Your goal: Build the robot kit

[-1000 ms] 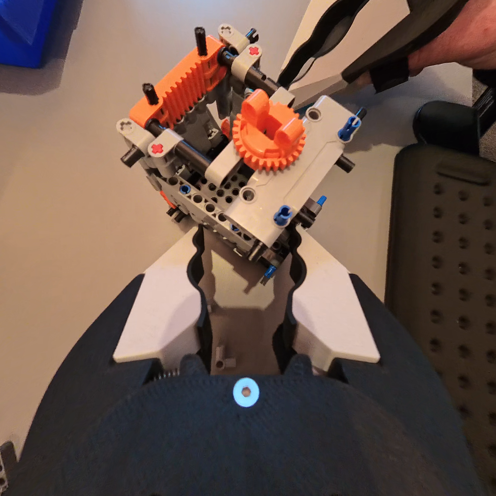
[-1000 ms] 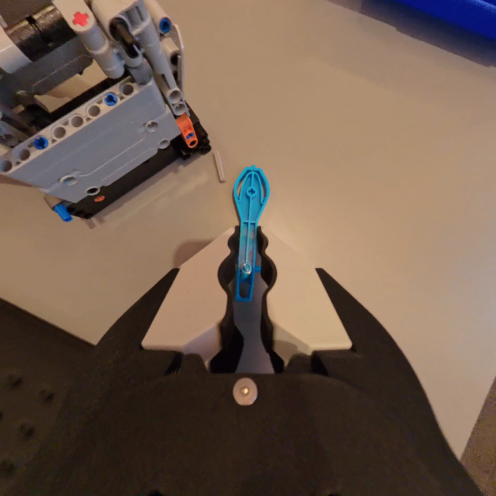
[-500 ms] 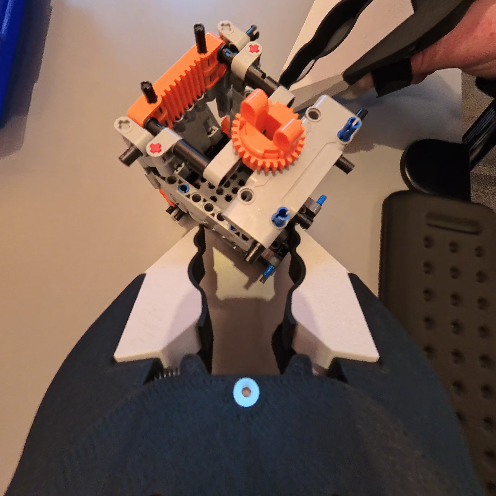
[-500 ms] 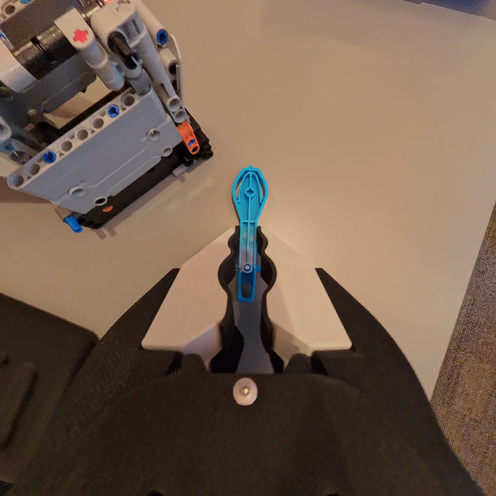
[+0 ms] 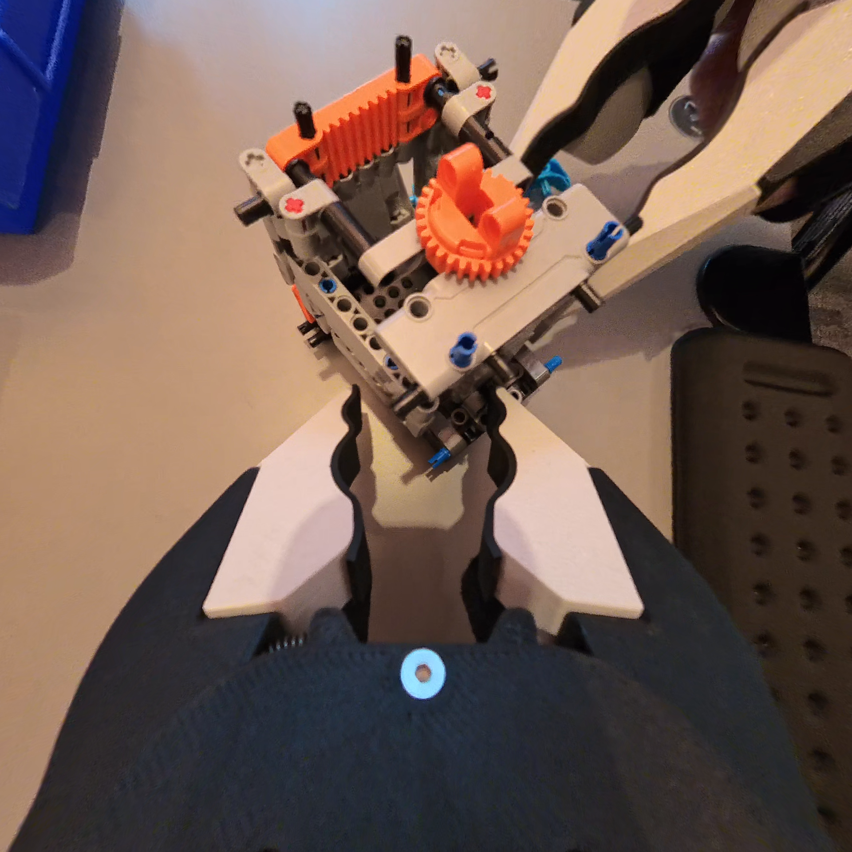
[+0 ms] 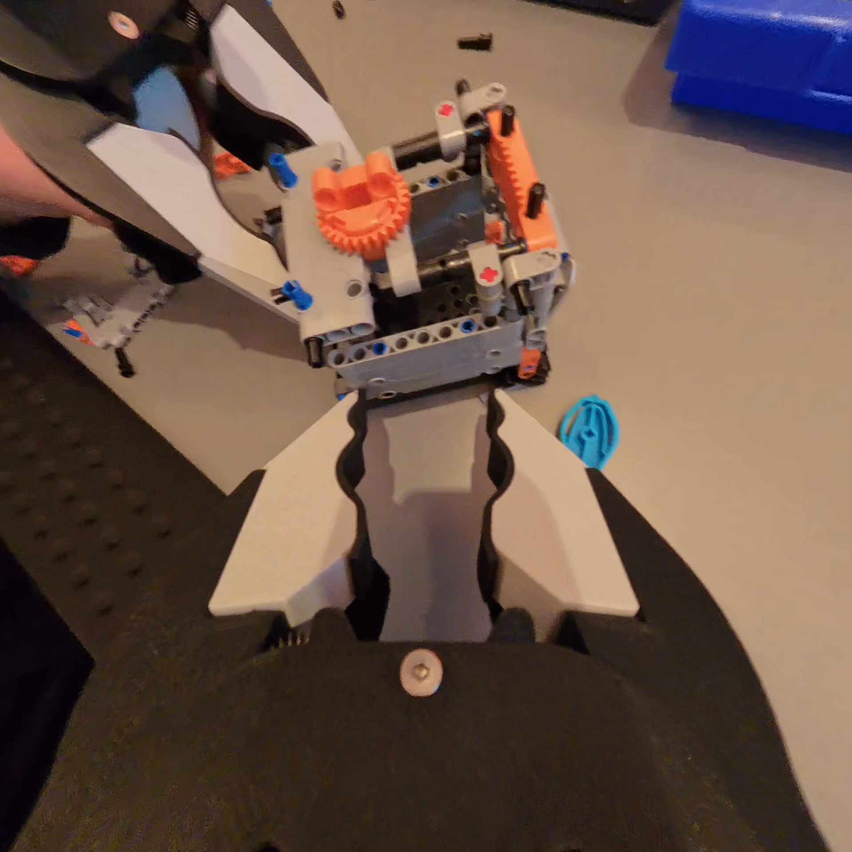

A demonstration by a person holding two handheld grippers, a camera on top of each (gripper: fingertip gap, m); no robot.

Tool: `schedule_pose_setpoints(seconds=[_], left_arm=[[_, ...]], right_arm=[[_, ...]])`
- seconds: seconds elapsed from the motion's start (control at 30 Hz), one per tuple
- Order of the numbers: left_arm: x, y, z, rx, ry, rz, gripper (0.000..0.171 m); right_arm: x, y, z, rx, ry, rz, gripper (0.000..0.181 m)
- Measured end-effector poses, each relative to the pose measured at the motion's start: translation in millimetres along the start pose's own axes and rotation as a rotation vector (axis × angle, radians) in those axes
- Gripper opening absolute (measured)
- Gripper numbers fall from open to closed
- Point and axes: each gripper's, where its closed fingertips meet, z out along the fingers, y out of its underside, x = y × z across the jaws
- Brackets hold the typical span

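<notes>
A grey brick model (image 5: 461, 295) with an orange gear (image 5: 475, 230) and an orange toothed bar (image 5: 369, 124) stands on the beige table. My left gripper (image 5: 424, 405) is shut on the model's near lower corner. In the right wrist view the model (image 6: 428, 258) is straight ahead. My right gripper (image 6: 424, 403) is open and empty, its fingertips at the model's base. A light blue paddle-shaped piece (image 6: 588, 431) lies on the table just right of my right finger. The right gripper (image 5: 613, 152) also shows at the model's far side in the left wrist view.
A blue bin (image 6: 760, 69) stands at the table's far side and also shows in the left wrist view (image 5: 27, 115). A black perforated mat (image 5: 760, 507) lies beside the model. Loose brick pieces (image 6: 106, 318) and a small black part (image 6: 475, 41) lie on the table.
My right gripper has let go of the blue piece, opened, and swung round to face the model. The blue piece now lies on the table. My left gripper keeps its hold.
</notes>
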Motion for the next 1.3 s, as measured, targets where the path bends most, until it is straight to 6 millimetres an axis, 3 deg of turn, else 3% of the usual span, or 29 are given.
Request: schedule_pose_setpoints(seconds=[0.1, 0.2, 0.4, 0.53, 0.6, 0.73, 0.87, 1.0, 1.13, 1.3], left_arm=[[-9.9, -1.5, -1.3, 0.000, -0.028, 0.015, 0.042], [-19.4, -0.4, -0.8, -0.013, -0.047, 0.009, 0.043], [-54.1, -9.3, 6.3, -0.031, -0.123, -0.034, 0.044], [-62.3, -18.7, 16.5, -0.036, -0.093, -0.071, 0.045], [-64.2, -14.9, 9.9, -0.046, -0.097, -0.075, 0.046], [-67.5, -0.6, -19.0, -0.057, -0.129, -0.073, 0.046], [-67.5, 12.5, -60.4, -0.022, -0.170, -0.079, 0.044], [-60.1, 23.2, -101.9, 0.039, -0.191, -0.096, 0.043], [-49.8, 40.8, -144.5, 0.075, -0.238, -0.095, 0.041], [-54.2, 81.2, -218.9, 0.099, -0.406, -0.108, 0.039]], right_arm=[[-6.4, -7.5, 8.2, 0.037, -0.061, 0.017, 0.047], [-2.7, -15.2, 18.2, 0.032, -0.070, 0.006, 0.049], [31.8, -36.6, 38.0, -0.018, 0.014, -0.037, 0.046], [48.9, -27.6, 29.1, -0.084, 0.094, -0.017, 0.042], [41.9, -14.0, 22.1, -0.120, 0.101, -0.008, 0.034], [37.9, 16.3, 28.6, -0.234, 0.159, -0.013, 0.030], [45.0, 15.5, 34.3, -0.239, 0.236, -0.025, 0.007], [40.1, 13.1, 38.3, -0.226, 0.216, -0.030, 0.002], [15.9, 15.2, 42.8, -0.230, 0.149, -0.046, 0.002], [-46.6, 6.1, 70.2, -0.258, 0.018, -0.145, 0.002]])
